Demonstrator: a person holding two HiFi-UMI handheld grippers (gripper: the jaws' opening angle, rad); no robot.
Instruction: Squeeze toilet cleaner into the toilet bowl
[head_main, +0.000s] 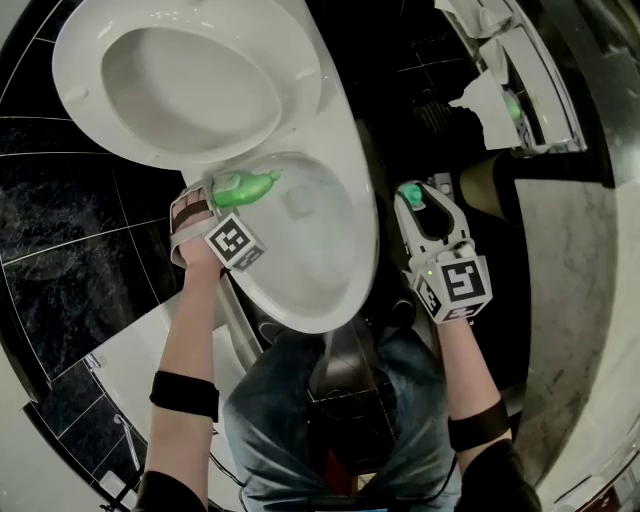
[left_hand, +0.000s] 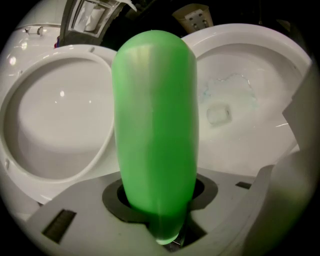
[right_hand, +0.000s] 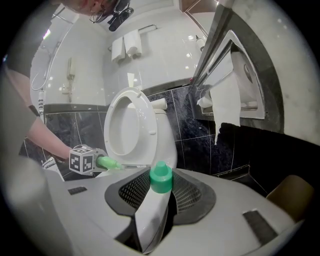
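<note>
My left gripper (head_main: 212, 192) is shut on the base of a green toilet cleaner bottle (head_main: 246, 186). The bottle lies nearly level, its top reaching over the left rim of the white toilet bowl (head_main: 366, 235). In the left gripper view the bottle (left_hand: 155, 120) fills the middle between the jaws of the left gripper (left_hand: 162, 220), with the bowl (left_hand: 260, 65) behind it at the right. My right gripper (head_main: 412, 196) hangs beside the bowl's right edge, shut on a green cap (right_hand: 161, 176). A faint bluish streak (left_hand: 225, 82) shows on the bowl's inner wall.
The seat and lid (head_main: 190, 80) stand raised at the upper left. A wall holder with hanging toilet paper (head_main: 505, 95) is at the upper right, and a brown bin (head_main: 482, 185) sits below it. Black tiles (head_main: 70, 250) surround the toilet. The person's legs are at the bottom.
</note>
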